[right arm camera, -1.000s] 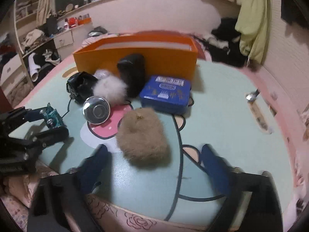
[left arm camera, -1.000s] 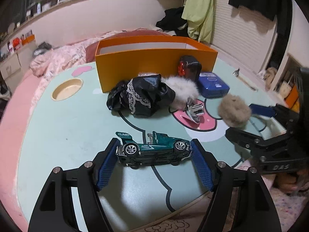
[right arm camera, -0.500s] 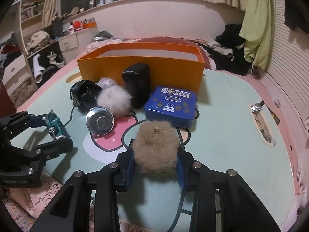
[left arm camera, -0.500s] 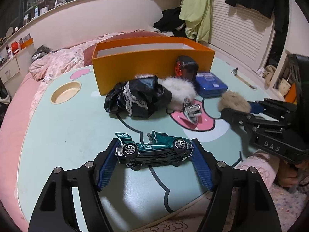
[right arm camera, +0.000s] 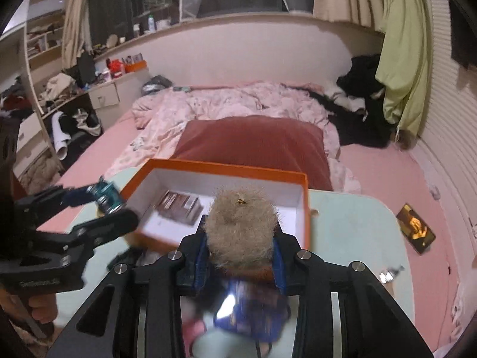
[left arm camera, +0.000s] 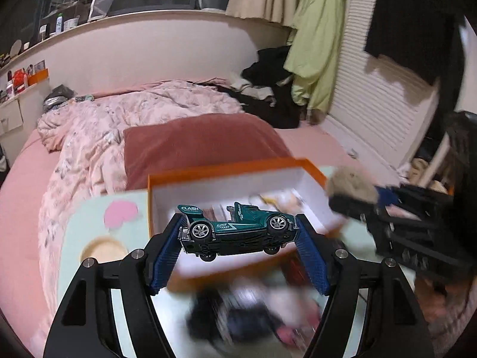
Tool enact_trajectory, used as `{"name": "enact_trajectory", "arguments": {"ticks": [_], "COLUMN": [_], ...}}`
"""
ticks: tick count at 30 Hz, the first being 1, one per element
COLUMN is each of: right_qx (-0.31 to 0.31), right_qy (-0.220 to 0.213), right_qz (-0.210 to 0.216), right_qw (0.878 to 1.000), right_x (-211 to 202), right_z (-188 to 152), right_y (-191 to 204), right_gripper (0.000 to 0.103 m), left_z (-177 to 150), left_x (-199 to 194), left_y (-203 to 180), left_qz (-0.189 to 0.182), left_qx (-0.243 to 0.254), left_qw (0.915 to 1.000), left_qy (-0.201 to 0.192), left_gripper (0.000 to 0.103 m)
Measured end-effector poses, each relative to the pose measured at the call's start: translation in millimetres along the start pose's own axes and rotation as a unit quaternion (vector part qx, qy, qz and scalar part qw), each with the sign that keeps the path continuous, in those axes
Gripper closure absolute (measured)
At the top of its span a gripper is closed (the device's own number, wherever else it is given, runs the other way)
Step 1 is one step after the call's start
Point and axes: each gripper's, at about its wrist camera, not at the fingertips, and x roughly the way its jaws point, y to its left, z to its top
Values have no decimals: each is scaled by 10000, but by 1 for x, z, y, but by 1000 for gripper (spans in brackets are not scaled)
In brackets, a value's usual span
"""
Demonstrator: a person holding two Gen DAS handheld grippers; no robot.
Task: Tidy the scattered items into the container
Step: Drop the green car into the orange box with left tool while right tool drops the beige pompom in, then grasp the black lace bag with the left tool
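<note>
Left hand-held gripper [left arm camera: 238, 232] pinches green toy car [left arm camera: 238, 228] above orange box [right arm camera: 302, 208]; right hand-held gripper [right arm camera: 240, 250] squeezes tan fur ball [right arm camera: 241, 226] over box's near wall. Desk [right arm camera: 351, 238] items before box blurred, unreadable.

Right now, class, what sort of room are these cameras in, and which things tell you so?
Most likely a bedroom: a bed with a rumpled pink quilt and a reddish pillow, and clothes hanging by the wall.

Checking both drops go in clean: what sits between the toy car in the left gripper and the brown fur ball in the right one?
Only the orange box's open white interior separates green toy car and brown fur ball, in the left wrist view.
</note>
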Motion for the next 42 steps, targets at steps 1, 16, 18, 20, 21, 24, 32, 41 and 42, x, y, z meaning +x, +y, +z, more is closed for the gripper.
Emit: {"name": "enact_trajectory", "arguments": {"ticks": [1,16,18,20,21,24,32,41,42], "right_qx": [45,621,522,424,389,340,120,122,121], "right_qy": [84,-211,-246,-204,-146,70,645,694,691], "right_qz": [31,181,142,107,117,130,-574,-552,-551], "right_qw": [9999,9977,9982,9988,9991,9993,9962,9960,9960], "right_x": [12,6,-11,-27,-32,-43,-20,-17,-16], "right_z": [6,1,-14,-38,-50,-86,-151,-150,-149], "right_y": [-1,-19,-15,-12,-9,-3,12,8,7], "right_gripper": [68,23,16,16,16,16,2,0,0], "left_z": [6,-8,-25,-49,-64,-101,-139,-141,-141], "left_x": [11,-3,-18,-31,-35,-37,-13,-16,-16], "left_y": [3,18,14,10,8,2,-20,-22,-22], "left_qz": [120,445,320,264,244,225,754,732,729], "left_qx": [-1,-482,-454,-375,-341,-285,97,90,89], "left_qw": [9999,9976,9983,9989,9990,9982,9925,9933,9933], "left_qy": [35,-215,-167,13,123,483,960,895,894], "left_gripper": [30,19,19,17,17,17,0,0,0]}}
